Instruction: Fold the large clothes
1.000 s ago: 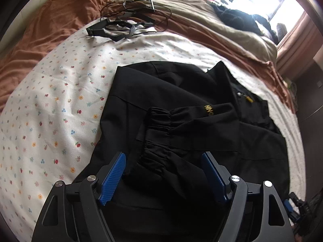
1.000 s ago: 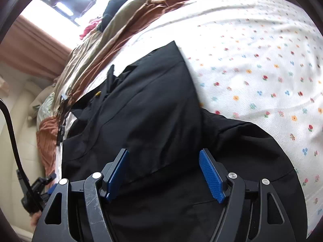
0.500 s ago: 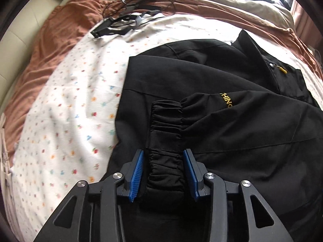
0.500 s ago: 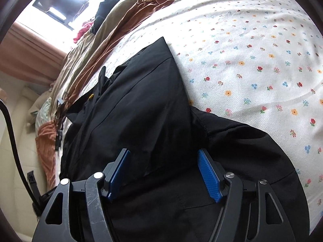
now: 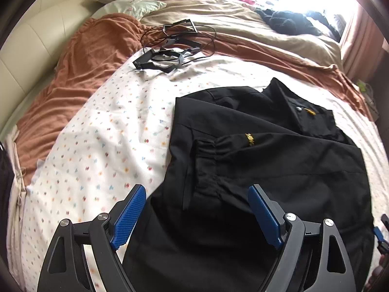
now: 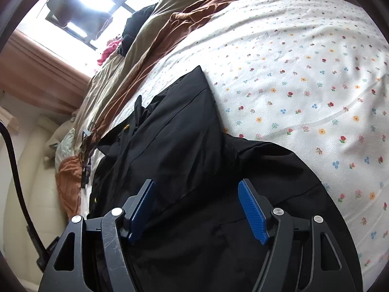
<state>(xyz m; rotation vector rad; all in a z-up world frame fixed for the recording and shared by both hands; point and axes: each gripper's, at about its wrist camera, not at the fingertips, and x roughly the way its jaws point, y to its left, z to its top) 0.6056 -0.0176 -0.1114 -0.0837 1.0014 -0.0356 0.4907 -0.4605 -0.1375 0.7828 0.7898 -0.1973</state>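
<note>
Left wrist view: a bed fills the frame, its white flowered sheet point(image 5: 102, 146) running from the lower left to the middle, with a rust-brown blanket point(image 5: 80, 68) bunched along the upper left and a beige quilt point(image 5: 243, 19) across the top under a bright window. A black frame with a cable point(image 5: 167, 53) lies at upper centre where sheet meets blanket. The black jacket point(image 5: 279, 160) is spread over the right half and lower middle, one sleeve folded across its front so the gathered cuff point(image 5: 206, 146) sits at centre. The left tongs point(image 5: 197, 211) point steeply down from the bottom edge, their blue pads point(image 5: 128, 214) spread wide and opening, released, with only loose cloth beneath. Half a second ago these pads were pinched on the cuff; now the cuff lies free, farther up the frame.

Right wrist view: the same sheet point(image 6: 304, 85) takes the right and upper right, window and curtain the upper left, a cream headboard the lower left. The jacket point(image 6: 184, 141) runs from centre to the bottom edge. The right tongs point(image 6: 197, 206) tilt down over it, released, pads clear of the cloth, spread much as a second ago.
</note>
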